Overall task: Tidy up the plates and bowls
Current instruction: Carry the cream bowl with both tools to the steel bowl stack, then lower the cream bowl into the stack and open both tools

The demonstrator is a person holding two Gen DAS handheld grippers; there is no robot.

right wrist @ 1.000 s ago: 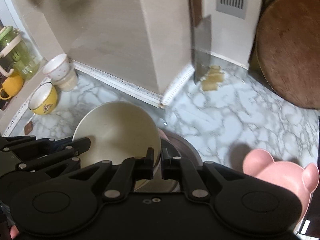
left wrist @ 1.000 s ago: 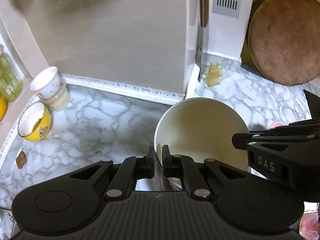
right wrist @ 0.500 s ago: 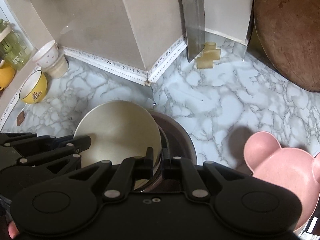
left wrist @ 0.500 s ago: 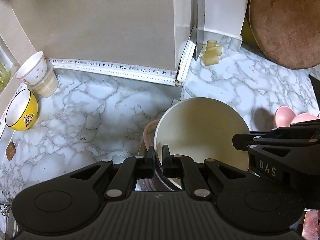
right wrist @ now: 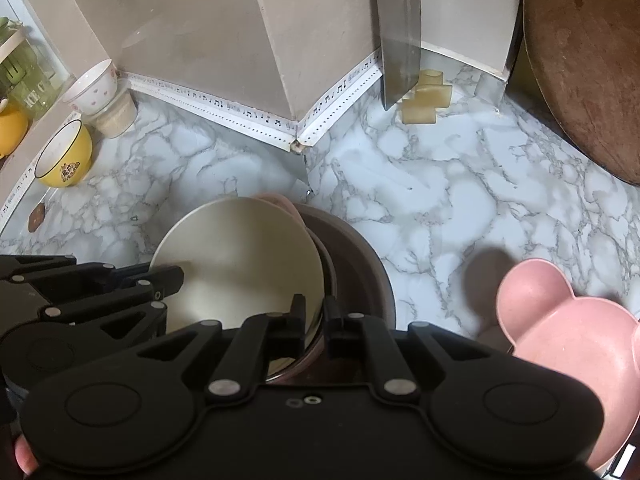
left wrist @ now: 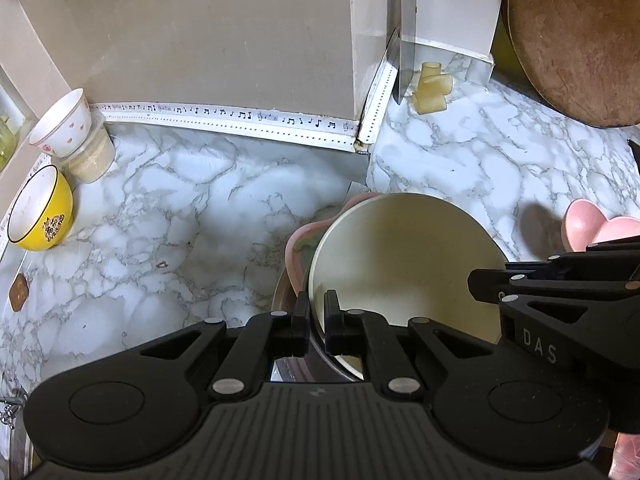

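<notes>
Both the left hand-held gripper (left wrist: 316,312) and right hand-held gripper (right wrist: 314,314) are clamped on the cream bowl's (left wrist: 404,256) rim, nesting it onto a stack, while the pink bear-shaped bowl (right wrist: 568,340) waits on the bench (right wrist: 440,184).

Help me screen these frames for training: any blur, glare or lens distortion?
Left wrist view: sharp, but the fisheye bows the music-note trim strip and darkens the corners. Right wrist view: also sharp; the glossy beige wall panel shows soft glare, and the pink bear-shaped bowl casts a shadow on the marble-patterned counter.
</notes>
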